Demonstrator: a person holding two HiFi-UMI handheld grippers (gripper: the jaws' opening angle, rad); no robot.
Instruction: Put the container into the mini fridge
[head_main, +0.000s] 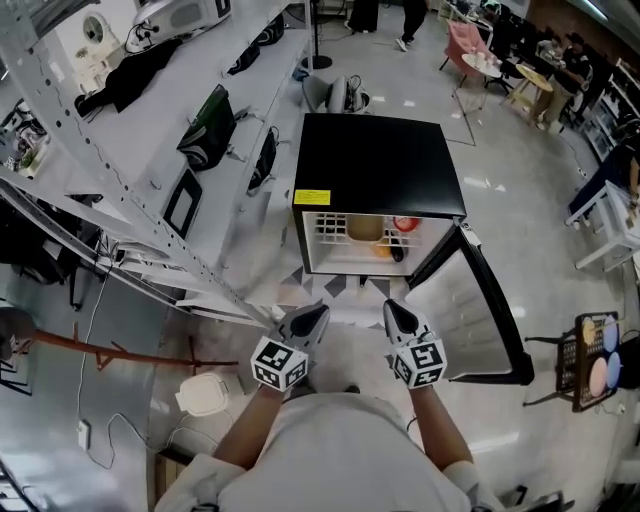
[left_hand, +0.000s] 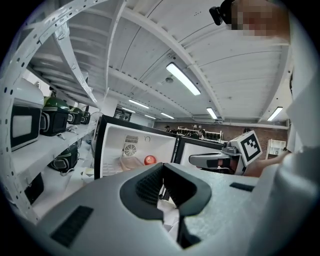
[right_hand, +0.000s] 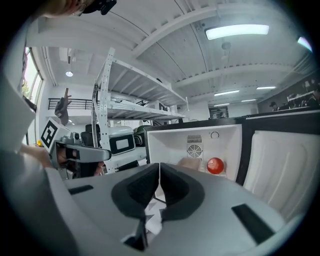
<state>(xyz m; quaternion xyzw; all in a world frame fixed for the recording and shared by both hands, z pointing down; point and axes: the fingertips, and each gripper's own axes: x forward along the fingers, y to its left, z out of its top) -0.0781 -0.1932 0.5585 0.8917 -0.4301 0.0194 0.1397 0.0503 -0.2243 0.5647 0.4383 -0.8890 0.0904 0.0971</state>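
Observation:
The black mini fridge (head_main: 378, 160) stands on the floor in front of me, its door (head_main: 478, 315) swung open to the right. A beige container (head_main: 365, 228) sits inside on the shelf, with a red round item (head_main: 405, 223) beside it. From the gripper views the container (left_hand: 131, 162) (right_hand: 190, 163) and the red item (left_hand: 149, 160) (right_hand: 215, 165) lie deep in the white interior. My left gripper (head_main: 313, 318) (left_hand: 161, 170) and right gripper (head_main: 398, 315) (right_hand: 159, 167) hover side by side just before the opening. Both are shut with nothing between their jaws.
A long white shelving rack (head_main: 150, 150) with dark bags and appliances runs along the left. A white round object (head_main: 207, 395) lies on the floor at lower left. A dark stand with coloured discs (head_main: 595, 360) stands at the right. Chairs and tables fill the far right.

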